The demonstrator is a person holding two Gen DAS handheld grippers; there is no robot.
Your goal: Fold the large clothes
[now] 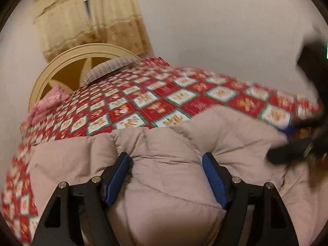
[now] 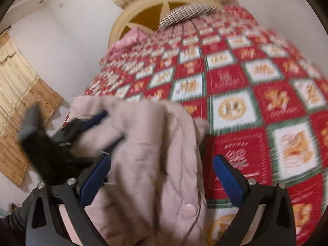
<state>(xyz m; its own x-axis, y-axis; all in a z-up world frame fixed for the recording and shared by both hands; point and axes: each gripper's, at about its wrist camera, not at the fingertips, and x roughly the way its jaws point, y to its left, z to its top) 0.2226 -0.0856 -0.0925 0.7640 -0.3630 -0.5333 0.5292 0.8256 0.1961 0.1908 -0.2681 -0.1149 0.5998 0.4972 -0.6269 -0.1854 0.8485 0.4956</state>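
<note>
Spread over the bed, a red-and-white patterned bedspread [image 1: 155, 100] carries the beige padded coat [image 1: 164, 164], bunched at its near edge. I see my left gripper [image 1: 167, 164] with jaws spread wide, puffy coat fabric bulging between them, and my right gripper [image 2: 162, 164] likewise spread around a coat fold. Behind stand a round cream headboard [image 1: 67, 61], pink pillow [image 1: 51, 100] and tan curtains [image 1: 98, 20].

Both my wrist cameras sit low and close over the beige padded coat [image 1: 164, 164] at the frame bottom, looking along the checked bedspread [image 2: 246, 82] toward the round headboard [image 1: 61, 65], which both views share at upper left and top centre.
</note>
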